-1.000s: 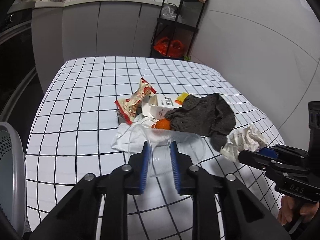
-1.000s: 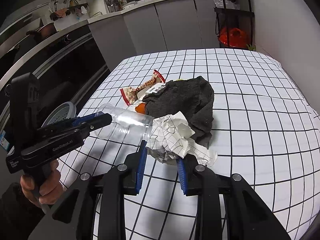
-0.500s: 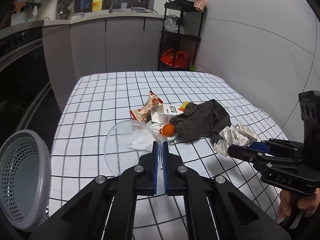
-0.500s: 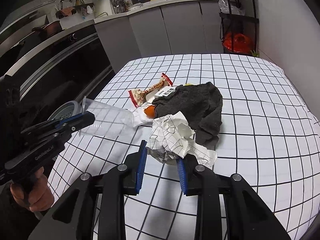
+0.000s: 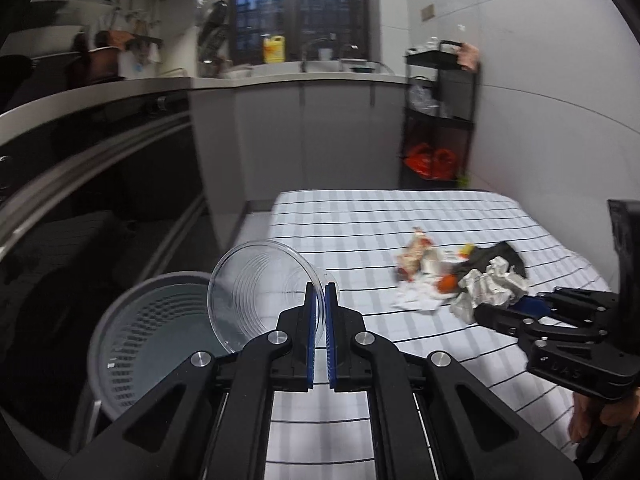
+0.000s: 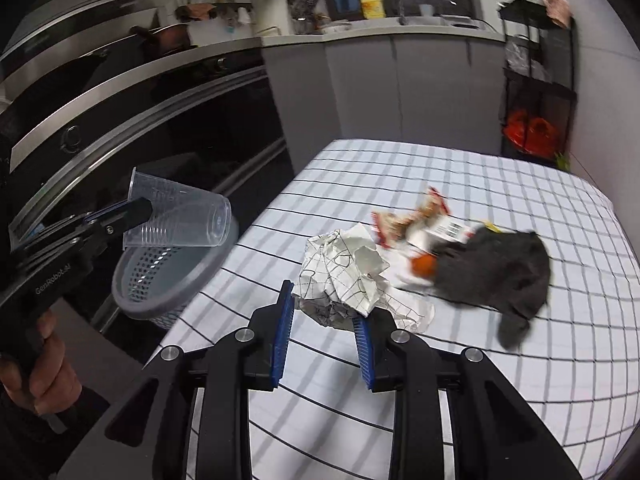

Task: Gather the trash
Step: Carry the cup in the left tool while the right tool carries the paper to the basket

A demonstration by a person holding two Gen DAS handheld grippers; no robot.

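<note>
Clear plastic cup [image 5: 264,292] is getting pinched by its rim in the left claw [image 5: 319,304], the blue pads clamped tight on the thin wall. In the left wrist view it's sitting centre-left of the frame, mouth facing the camera, hanging right over the grey mesh bin [image 5: 132,320] down in the lower left. The right wrist view shows the same thing from the side: cup lying tilted, over the bin at the left edge, off the table's side.

Meanwhile the right claw [image 6: 324,312] is gripping the crumpled paper ball [image 6: 344,272], pads pressing into its lower folds, mid-frame in its own view. I can't tell whether the paper is clear of the checked tablecloth [image 6: 480,360] or brushing it.

So I'd say we're sitting in the carry-and-drop step: two bits of trash picked up, neither binned yet. Next move for the left looks simple, just letting go once the cup is properly over the bin opening. It's light and springy, so dropping it low seems smarter than tossing. The right one needs to be travelling toward the left of the frame to reach the bin, without bumping the other claw.

Left behind in the pile, centre-right of the table: a snack wrapper [image 6: 404,216], a small carton [image 6: 448,232], something orange [image 6: 424,266], and a dark cloth [image 6: 496,268]. Not sure the cloth counts as trash.
</note>
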